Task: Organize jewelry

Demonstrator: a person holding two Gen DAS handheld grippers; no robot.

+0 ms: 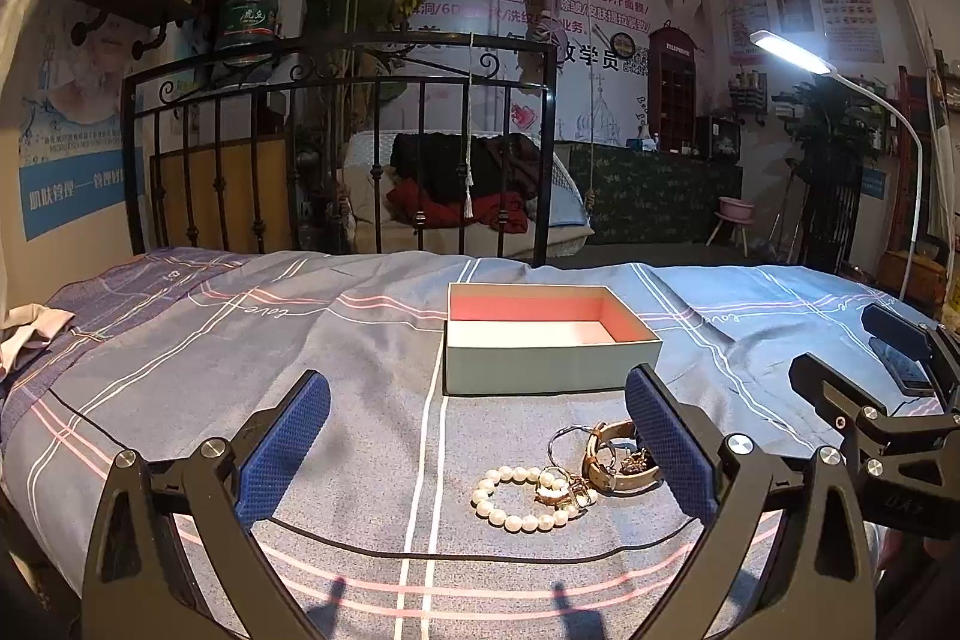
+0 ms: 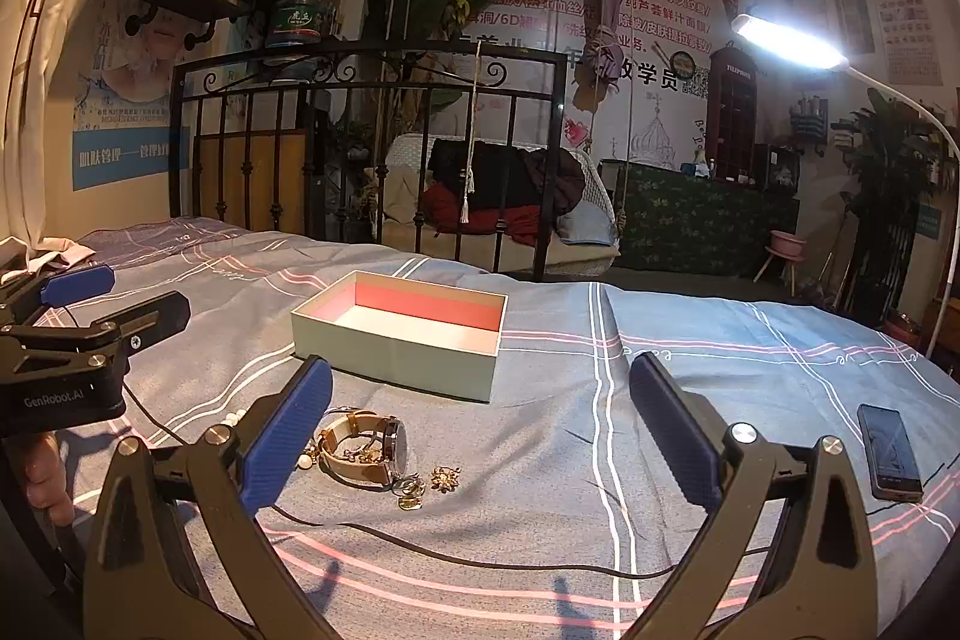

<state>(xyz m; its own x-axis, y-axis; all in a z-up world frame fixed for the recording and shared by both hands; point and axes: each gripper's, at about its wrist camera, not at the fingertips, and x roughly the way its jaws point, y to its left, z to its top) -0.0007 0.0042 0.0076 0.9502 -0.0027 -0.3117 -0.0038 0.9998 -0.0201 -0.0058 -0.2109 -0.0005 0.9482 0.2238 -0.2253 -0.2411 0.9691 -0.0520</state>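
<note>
An open box (image 1: 549, 340) with pink inner walls sits on the blue bedspread; it also shows in the right wrist view (image 2: 402, 334). In front of it lies a jewelry pile: a pearl bracelet (image 1: 510, 511), a tan-strap watch (image 1: 612, 460), gold pieces (image 1: 567, 490). The right wrist view shows the watch (image 2: 366, 451) and gold earrings (image 2: 445, 478). My left gripper (image 1: 477, 451) is open above the bed, the pile between its fingers, nearer the right one. My right gripper (image 2: 480, 436) is open, the pile beside its left finger.
A black phone (image 2: 890, 451) lies on the bed at the right. A black cable (image 2: 480, 556) crosses the bedspread in front. An iron bed frame (image 1: 336, 148) stands behind the bed. A lit lamp (image 2: 786, 40) hangs over the right side.
</note>
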